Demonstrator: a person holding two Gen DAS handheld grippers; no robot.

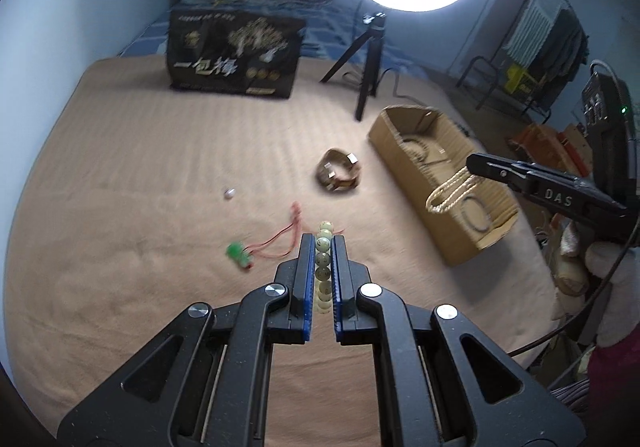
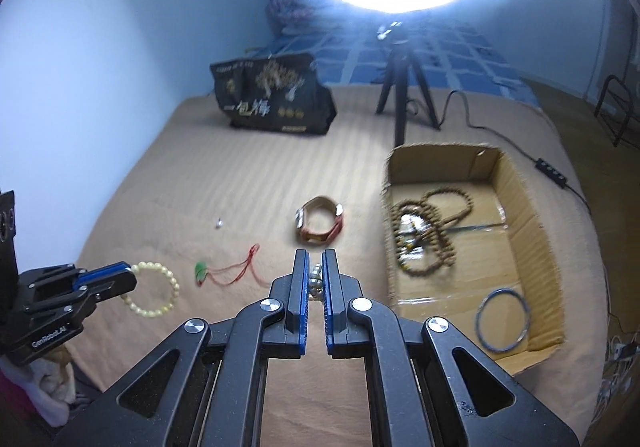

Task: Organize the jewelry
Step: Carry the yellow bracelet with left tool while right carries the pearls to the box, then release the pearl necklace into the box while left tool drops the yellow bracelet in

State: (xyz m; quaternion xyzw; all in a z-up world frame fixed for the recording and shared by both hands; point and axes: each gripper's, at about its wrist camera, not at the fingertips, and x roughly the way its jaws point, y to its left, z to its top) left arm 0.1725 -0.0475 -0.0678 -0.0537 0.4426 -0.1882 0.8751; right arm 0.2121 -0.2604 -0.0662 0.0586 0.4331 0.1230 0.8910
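My left gripper is shut on a pale yellow-green bead bracelet, held above the tan bedspread; the right wrist view shows it as a loop hanging from that gripper. My right gripper is shut on a pearl necklace; in the left wrist view the necklace dangles from it over the cardboard box. The box holds a brown bead necklace and a blue bangle.
On the bedspread lie a brown-strap watch, a green pendant on a red cord and a small pearl-like piece. A dark gift bag and a ring-light tripod stand further back.
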